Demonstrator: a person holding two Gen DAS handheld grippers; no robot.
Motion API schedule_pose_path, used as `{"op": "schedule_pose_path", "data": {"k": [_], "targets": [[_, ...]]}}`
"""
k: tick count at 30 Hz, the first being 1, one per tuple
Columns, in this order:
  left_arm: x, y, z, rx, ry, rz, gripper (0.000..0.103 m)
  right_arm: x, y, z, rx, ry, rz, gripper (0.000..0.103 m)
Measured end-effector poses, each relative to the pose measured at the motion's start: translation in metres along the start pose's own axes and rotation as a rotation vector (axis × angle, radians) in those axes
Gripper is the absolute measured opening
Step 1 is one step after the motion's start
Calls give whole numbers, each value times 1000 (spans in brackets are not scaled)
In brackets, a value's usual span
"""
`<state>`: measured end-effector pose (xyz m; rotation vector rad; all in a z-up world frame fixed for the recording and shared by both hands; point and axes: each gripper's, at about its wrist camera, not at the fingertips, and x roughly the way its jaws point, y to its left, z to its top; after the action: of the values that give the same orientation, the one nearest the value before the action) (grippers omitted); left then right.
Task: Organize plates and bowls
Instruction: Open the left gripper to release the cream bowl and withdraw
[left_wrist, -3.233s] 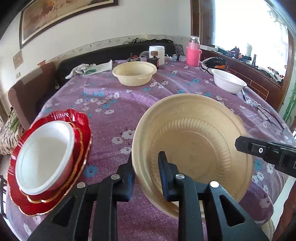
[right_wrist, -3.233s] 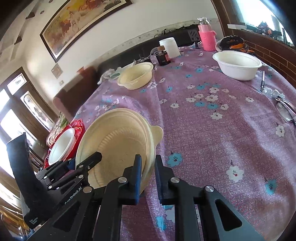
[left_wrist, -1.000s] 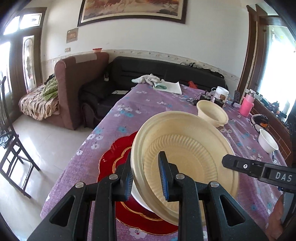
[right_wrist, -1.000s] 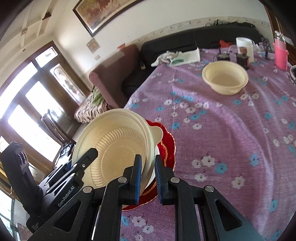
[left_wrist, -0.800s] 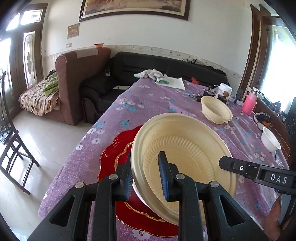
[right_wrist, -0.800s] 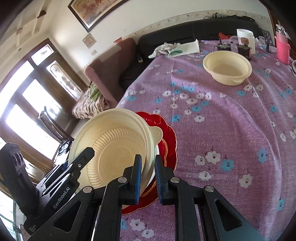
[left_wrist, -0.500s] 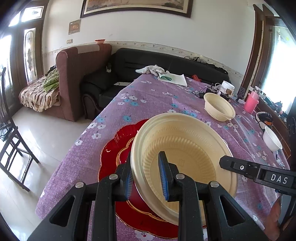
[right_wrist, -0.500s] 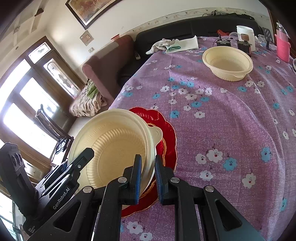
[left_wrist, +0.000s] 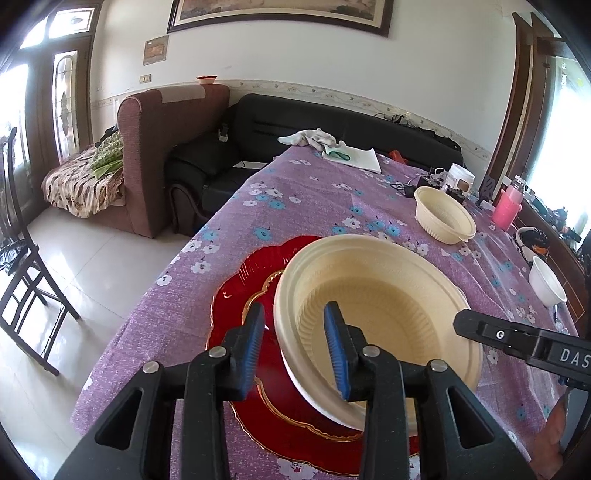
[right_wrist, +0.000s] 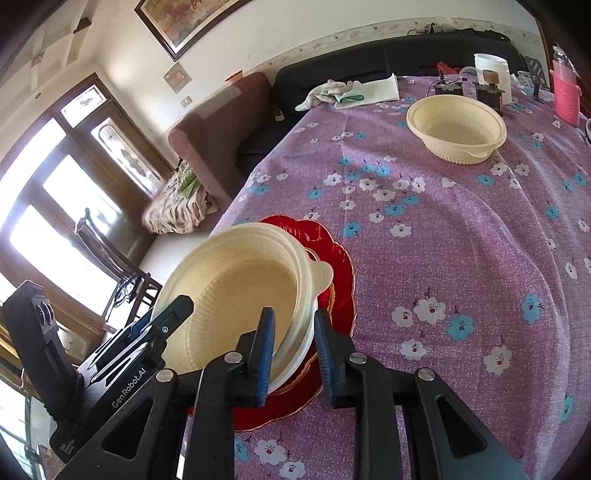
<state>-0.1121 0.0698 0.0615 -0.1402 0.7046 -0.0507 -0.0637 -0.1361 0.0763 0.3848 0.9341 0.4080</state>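
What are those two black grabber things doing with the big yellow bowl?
A person is tidying the table with a grabber in each hand. The left gripper and right gripper have set the cream bowl into a white bowl on the red plates. Both sets of jaws are opening, the bowl's rim between them. Another cream bowl and a small white bowl wait farther along the table.

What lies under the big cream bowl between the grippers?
Under the cream bowl a white bowl shows only as a rim, nested below it. Beneath both sit red plates on the tablecloth. The white bowl's inside is covered.
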Motion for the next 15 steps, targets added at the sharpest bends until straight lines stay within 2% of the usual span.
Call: {"op": "schedule_pose_path", "data": {"k": [3, 7, 15], "targets": [[-3, 0, 1, 0, -8, 5, 34, -5, -2, 0, 5, -9, 4, 25], [-13, 0, 3, -3, -42, 22, 43, -15, -6, -1, 18, -26, 15, 25], [-36, -22, 6, 41, -87, -7, 44, -38, -34, -5, 95, -67, 19, 25]]}}
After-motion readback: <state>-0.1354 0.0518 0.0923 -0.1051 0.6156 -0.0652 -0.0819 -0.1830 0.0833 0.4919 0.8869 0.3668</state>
